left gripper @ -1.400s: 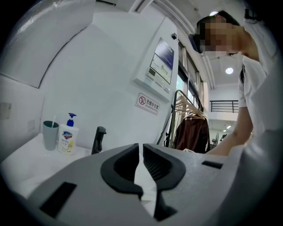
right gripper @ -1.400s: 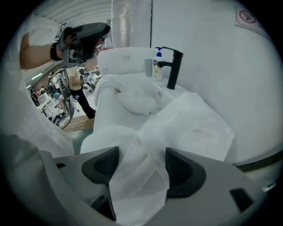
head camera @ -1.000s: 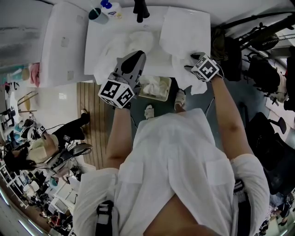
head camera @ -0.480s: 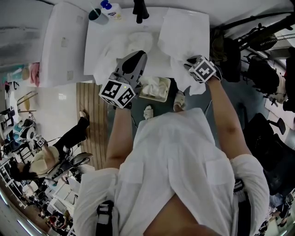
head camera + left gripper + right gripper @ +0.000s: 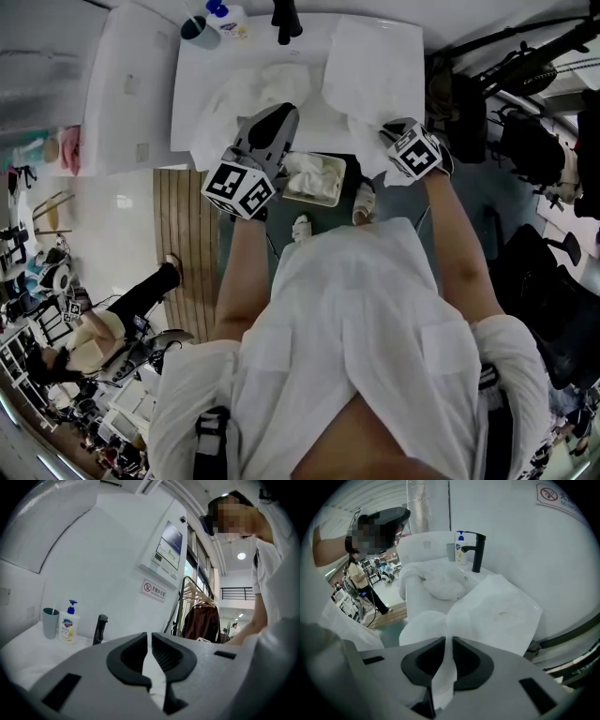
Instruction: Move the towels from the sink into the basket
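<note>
Cloth like this thin white towel [image 5: 497, 616] is light and limp; my right tool [image 5: 446, 647], jaws just closing, pinches its near edge; left tool [image 5: 151, 641] stands narrow.

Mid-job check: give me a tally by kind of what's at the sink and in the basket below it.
Towels: 3 (left towel, right towel, basket towel)
Basket: 1
Cup: 1
Soap bottle: 1
Faucet: 1
Total: 7

towel [image 5: 272, 84] in sink [image 5: 192, 75], basket [image 5: 314, 201] before it; soap bottle [image 5: 230, 17] behind
</note>
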